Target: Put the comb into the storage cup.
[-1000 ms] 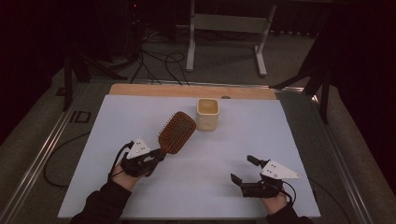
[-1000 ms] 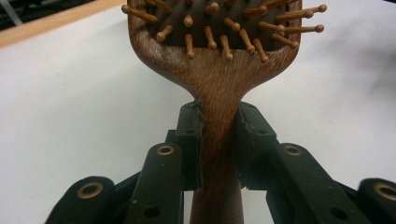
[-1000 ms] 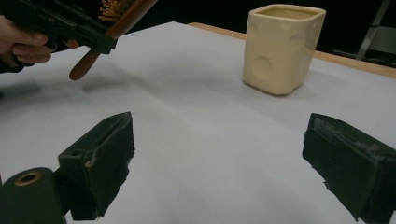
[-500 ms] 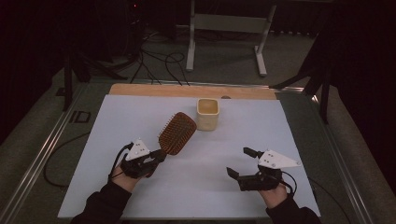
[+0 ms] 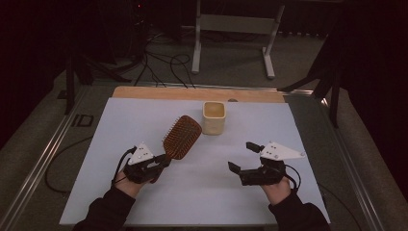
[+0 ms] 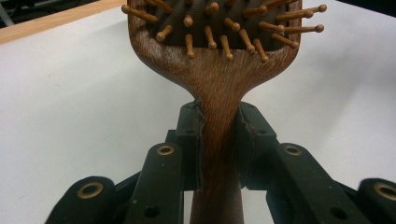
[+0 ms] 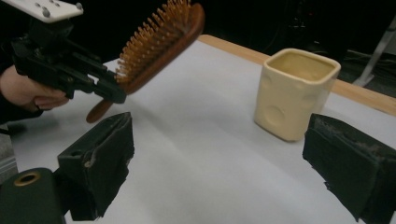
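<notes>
A brown wooden hairbrush (image 5: 181, 136) with peg bristles is held up off the white table, its head tilted toward the cup. My left gripper (image 5: 162, 162) is shut on the hairbrush's handle (image 6: 218, 140), one jaw on each side. In the right gripper view the hairbrush (image 7: 161, 39) slants up at the upper left, with the left gripper (image 7: 105, 86) below it. A cream square cup (image 5: 213, 117) stands upright at the back middle of the table. My right gripper (image 5: 244, 156) hovers at the front right, jaws wide apart with nothing between them, and faces the cup (image 7: 295, 93).
The white mat (image 5: 288, 130) covers the table, with a wooden strip (image 5: 154, 93) along its far edge. Metal rails run down both sides. Beyond the table stand a metal frame (image 5: 233, 24) and loose cables on the dark floor.
My right gripper has moved left and slightly forward and turned toward the table's middle. The left gripper with the hairbrush has barely shifted.
</notes>
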A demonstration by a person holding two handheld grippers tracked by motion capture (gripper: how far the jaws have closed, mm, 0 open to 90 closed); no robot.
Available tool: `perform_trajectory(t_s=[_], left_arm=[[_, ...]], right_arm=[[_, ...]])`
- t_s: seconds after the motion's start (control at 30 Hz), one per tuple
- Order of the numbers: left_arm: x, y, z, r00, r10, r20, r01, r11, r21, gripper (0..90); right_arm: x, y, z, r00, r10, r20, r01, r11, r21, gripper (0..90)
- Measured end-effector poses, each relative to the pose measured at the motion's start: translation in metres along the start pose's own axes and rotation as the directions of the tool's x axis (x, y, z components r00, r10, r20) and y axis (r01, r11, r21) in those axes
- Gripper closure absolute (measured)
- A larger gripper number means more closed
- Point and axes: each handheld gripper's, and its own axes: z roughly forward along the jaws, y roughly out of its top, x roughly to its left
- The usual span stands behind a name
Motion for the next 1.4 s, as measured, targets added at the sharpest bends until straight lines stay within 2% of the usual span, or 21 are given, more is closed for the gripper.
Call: perform_trajectory(t_s=[0.37,0.9,1.23,1.4], left_arm=[[0.002,0.0,-0.001,0.9998,-0.017,0.009,0.017,0.9998,-0.006,74.1],[0.003,0.0,-0.002,0.9998,-0.019,0.001,0.019,0.9996,-0.02,74.1],[0.004,0.0,-0.002,0.9997,-0.025,0.007,0.025,0.9994,-0.024,74.1],[0.003,0.0,-0.002,0.9997,-0.022,0.007,0.022,0.9994,-0.027,74.1]], right_arm=[[-0.001,0.016,0.013,1.0,0.006,-0.006,-0.006,1.0,-0.002,7.4],[0.0,0.042,0.036,0.9993,0.021,-0.03,-0.022,0.999,-0.025,7.4],[0.002,0.054,0.056,0.9976,0.056,-0.042,-0.057,0.998,-0.019,7.4],[0.002,0.058,0.071,0.9918,0.113,-0.06,-0.114,0.993,-0.012,7.5]])
